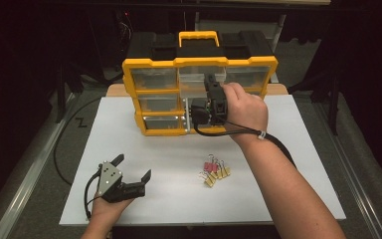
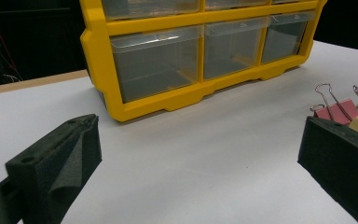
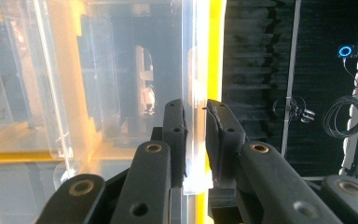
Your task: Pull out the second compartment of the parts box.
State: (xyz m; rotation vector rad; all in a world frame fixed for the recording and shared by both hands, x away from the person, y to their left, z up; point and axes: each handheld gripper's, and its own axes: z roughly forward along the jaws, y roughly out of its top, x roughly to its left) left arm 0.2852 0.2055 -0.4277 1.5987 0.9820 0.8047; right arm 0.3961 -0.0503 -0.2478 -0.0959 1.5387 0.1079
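Note:
A yellow organizer (image 1: 151,63) with several clear drawers stands upright at the back of the white board (image 1: 288,199). My right gripper (image 1: 210,79) is at its top middle drawer (image 1: 194,74). In the right gripper view the right gripper (image 3: 196,126) is shut on the drawer's thin clear front edge (image 3: 193,70). The left gripper (image 1: 133,167) rests open on the board near the front left corner, nothing between its jaws. From the left gripper view, the left gripper (image 2: 200,158) faces the organizer's bottom row (image 2: 98,51). Several binder clips (image 1: 214,173), gold and red, lie mid-board.
A black case with a yellow handle (image 1: 199,37) sits behind the organizer. The binder clips (image 2: 340,107) lie just beyond the left gripper's right jaw. A black cable (image 1: 62,149) loops off the board's left side. Bare board lies between the left gripper and the organizer.

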